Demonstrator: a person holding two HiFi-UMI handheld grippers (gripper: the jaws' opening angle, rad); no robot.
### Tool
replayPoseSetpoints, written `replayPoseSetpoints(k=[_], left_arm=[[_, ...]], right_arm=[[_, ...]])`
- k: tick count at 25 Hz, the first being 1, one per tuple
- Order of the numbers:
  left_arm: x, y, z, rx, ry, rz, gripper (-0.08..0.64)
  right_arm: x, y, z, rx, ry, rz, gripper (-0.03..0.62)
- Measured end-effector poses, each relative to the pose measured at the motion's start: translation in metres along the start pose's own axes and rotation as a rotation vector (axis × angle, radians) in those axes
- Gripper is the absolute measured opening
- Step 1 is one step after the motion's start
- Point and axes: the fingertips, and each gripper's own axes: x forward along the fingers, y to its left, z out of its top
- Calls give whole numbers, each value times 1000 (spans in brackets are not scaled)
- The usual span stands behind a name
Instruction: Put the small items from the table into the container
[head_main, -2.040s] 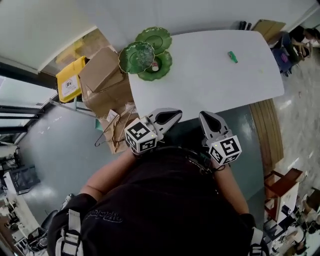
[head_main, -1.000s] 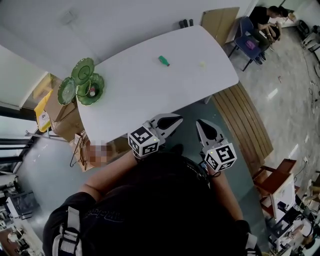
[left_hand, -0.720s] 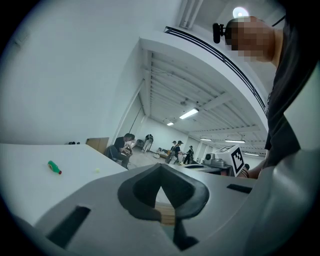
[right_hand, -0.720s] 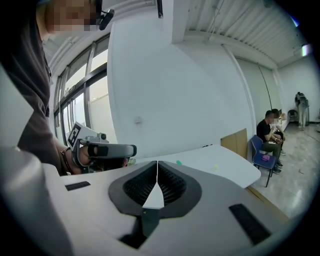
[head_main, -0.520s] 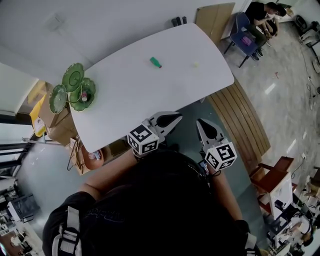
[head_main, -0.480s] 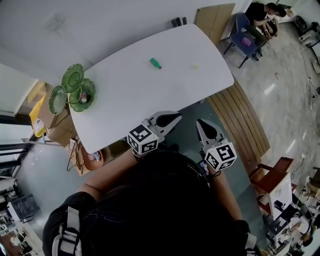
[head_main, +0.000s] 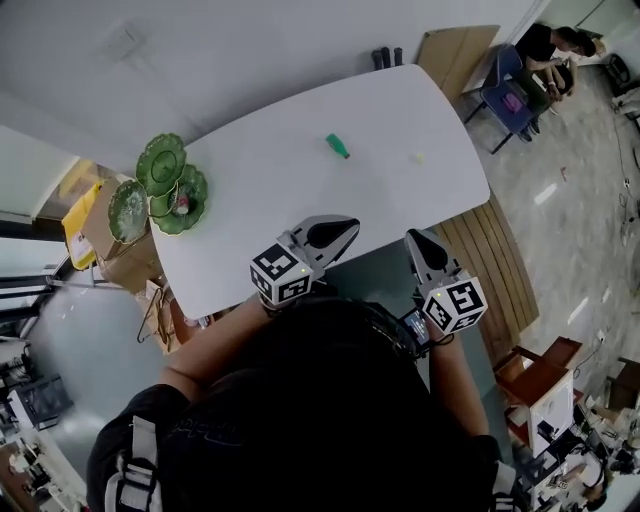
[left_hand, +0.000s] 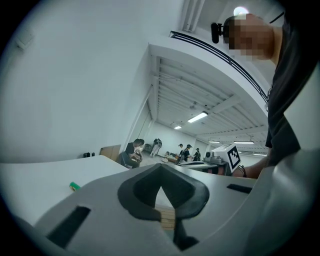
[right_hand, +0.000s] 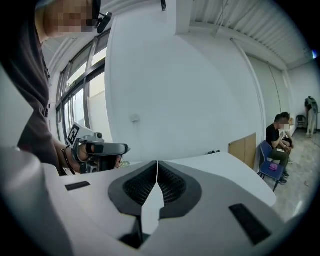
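Observation:
A small green item (head_main: 338, 146) lies near the middle of the white table (head_main: 270, 190); the left gripper view shows this green item (left_hand: 74, 186) too. Right of it sits a tiny pale item (head_main: 418, 157). Green leaf-shaped dishes (head_main: 165, 185) stand clustered at the table's left end, with something small and pinkish in one. My left gripper (head_main: 350, 223) is shut and empty, its tip at the table's near edge. The left gripper (left_hand: 160, 165) points level across the tabletop. My right gripper (head_main: 411, 238) is also shut and empty, just short of the near edge. The right gripper (right_hand: 157, 162) has its pads together.
Cardboard boxes (head_main: 120, 265) and a yellow bin (head_main: 80, 222) crowd the floor left of the table. A wooden bench (head_main: 490, 265) runs along its right end. A cardboard sheet (head_main: 455, 48) leans on the wall. People sit by a blue chair (head_main: 510, 98) at the far right.
Both grippers have moved up to the table's near edge, still side by side. Their jaws stay shut. The items on the table have not moved.

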Motion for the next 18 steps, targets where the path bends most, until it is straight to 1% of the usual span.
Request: replayPoseSetpoints(k=[5,7,10,14,18], left_arm=[[-26,36,5,-36,-5,80,3],[-36,48,5,-52,-14,112,4],[-48,67,8,-61,-36,160,3],[-56,84,12,-102,-78,250,3],[-48,100,24,-93,-125,344,4]], right_arm=[[36,-10,16,2,7,27,18],[52,-10,20,-5,21,50,18],[83,-12,26,-18,43,103,18],[112,-13,29,-35,72,192,18],[137,-24,37,-64,103,279,18]])
